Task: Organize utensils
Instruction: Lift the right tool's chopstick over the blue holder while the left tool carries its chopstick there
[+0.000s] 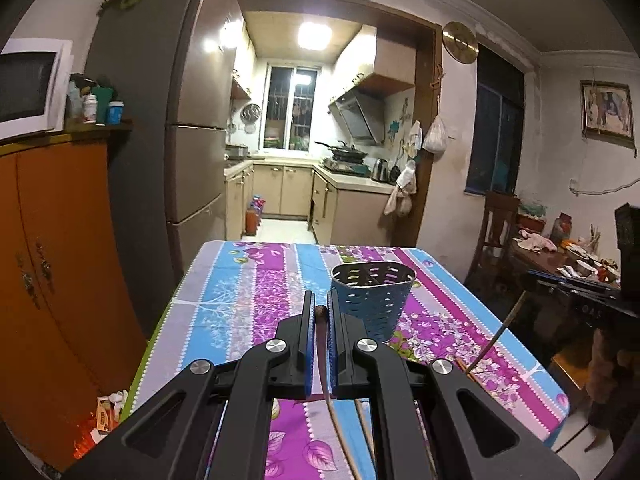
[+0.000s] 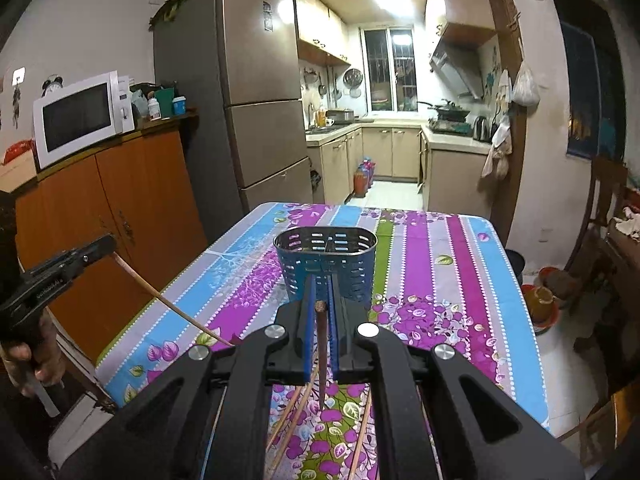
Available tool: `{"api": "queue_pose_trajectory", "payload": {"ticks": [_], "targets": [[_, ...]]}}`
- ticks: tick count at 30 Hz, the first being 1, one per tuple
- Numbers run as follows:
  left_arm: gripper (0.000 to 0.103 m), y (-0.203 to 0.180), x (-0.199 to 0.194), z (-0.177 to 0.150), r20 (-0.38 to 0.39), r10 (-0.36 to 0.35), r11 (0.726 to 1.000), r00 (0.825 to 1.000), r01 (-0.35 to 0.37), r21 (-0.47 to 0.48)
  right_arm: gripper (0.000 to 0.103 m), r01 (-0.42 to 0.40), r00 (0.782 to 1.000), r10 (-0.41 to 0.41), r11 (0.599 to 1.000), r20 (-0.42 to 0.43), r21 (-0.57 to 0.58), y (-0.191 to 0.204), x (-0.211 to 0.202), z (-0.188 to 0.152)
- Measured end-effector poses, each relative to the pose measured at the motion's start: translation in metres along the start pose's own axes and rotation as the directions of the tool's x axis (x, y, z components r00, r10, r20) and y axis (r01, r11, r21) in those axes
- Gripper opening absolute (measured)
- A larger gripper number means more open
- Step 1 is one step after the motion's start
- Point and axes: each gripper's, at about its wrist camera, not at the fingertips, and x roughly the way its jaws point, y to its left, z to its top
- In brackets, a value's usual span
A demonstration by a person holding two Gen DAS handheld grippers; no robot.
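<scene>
Left gripper point(image 1: 320, 312) is pinching one chopstick point(image 1: 322, 334) between its blue pads; jaws are pressed nearly together on it, with the dark thick end poking out at the tips and the thin pale end trailing down below the gripper body. Right gripper point(image 2: 320, 305) is doing the same: jaws are clamped on a second chopstick point(image 2: 321, 344), blunt brown end up at the tips, pointed end hanging under the gripper over the bench point(image 2: 440, 272).

In the right wrist view the left gripper is showing at the left edge, held in a person's hand point(image 2: 24, 356), with its chopstick slanting down toward the bench. In the left wrist view the other chopstick point(image 1: 500, 328) is showing as a thin slanted stick at the right, above the bench edge.

Blue perforated utensil holder point(image 1: 372, 300) is standing upright on the striped floral cloth of the bench, just ahead of both grippers, apart from them. Its inside is looking empty as far as visible.

More chopsticks point(image 2: 296, 404) are lying on the cloth below the right gripper, partly hidden by its body.
</scene>
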Motion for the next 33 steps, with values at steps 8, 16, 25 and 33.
{"api": "queue_pose_trajectory", "payload": {"ticks": [8,16,25,33], "targets": [[0.007,-0.019,0.015,0.081,0.008,-0.089,0.996,0.996,0.089,0.016,0.004,-0.068,0.997,0.067,0.998,0.026,0.016,-0.009,-0.019,0.073],[0.007,-0.038,0.076,0.162,-0.045,-0.105,0.994,0.993,0.106,0.027,0.004,-0.037,0.999,0.036,0.999,0.036,0.034,-0.021,0.002,0.151],[0.007,-0.05,0.16,0.183,-0.167,-0.052,0.997,0.985,0.06,0.045,0.004,0.046,0.999,-0.045,0.998,-0.026,0.045,-0.032,0.07,0.199],[0.007,-0.043,0.201,0.176,-0.236,-0.023,0.999,0.971,0.034,0.042,0.004,0.094,0.991,-0.086,0.993,-0.105,0.073,-0.045,0.122,0.198]]}}
